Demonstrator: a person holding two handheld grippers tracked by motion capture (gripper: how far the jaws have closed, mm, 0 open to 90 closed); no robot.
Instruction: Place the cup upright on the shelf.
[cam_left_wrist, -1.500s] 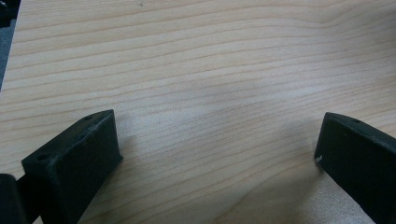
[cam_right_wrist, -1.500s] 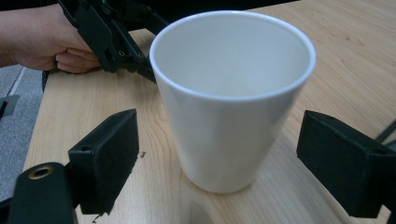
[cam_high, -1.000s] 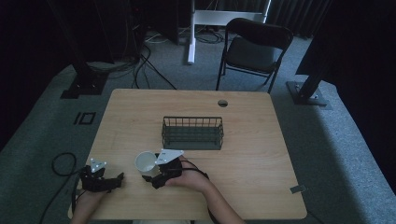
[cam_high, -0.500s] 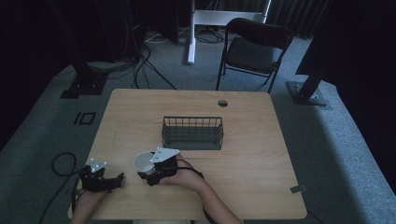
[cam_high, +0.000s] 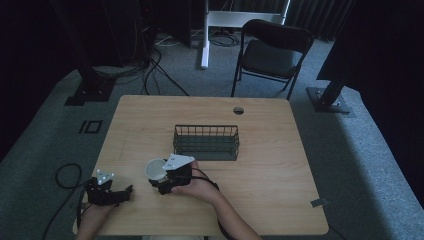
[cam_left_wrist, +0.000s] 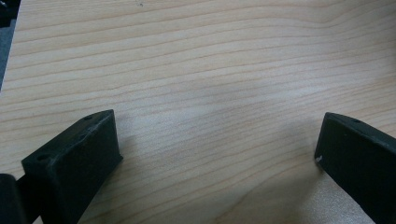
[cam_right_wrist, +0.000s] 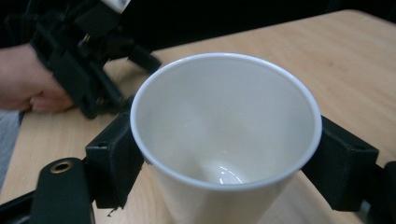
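A: Left side first — what's there?
B: Left gripper (cam_high: 124, 190) sits at approx 7 o'clock on the table (cam_high: 280, 150), near the front-left corner. Jaws spread wide, nothing btwn them, just bare wood under them in the left gripper view.

A: And next over?
B: Right gripper (cam_high: 159, 176), just right of it, approx 6–7 o'clock on the table. Jaws closed in on a white cup (cam_high: 156, 169), one jaw on each side of the wall just under the rim. Cup's upright, empty inside per the right gripper view (cam_right_wrist: 224, 135). Left gripper (cam_right_wrist: 79, 56) shows beyond it at approx 10 o'clock in that view, w/ a hand behind it.

A: Further right?
B: Wire basket (cam_high: 206, 142) near table centre, at approx 1 o'clock from the cup, close but apart. Chair (cam_high: 272, 50) beyond the table's far edge, approx 1 o'clock.
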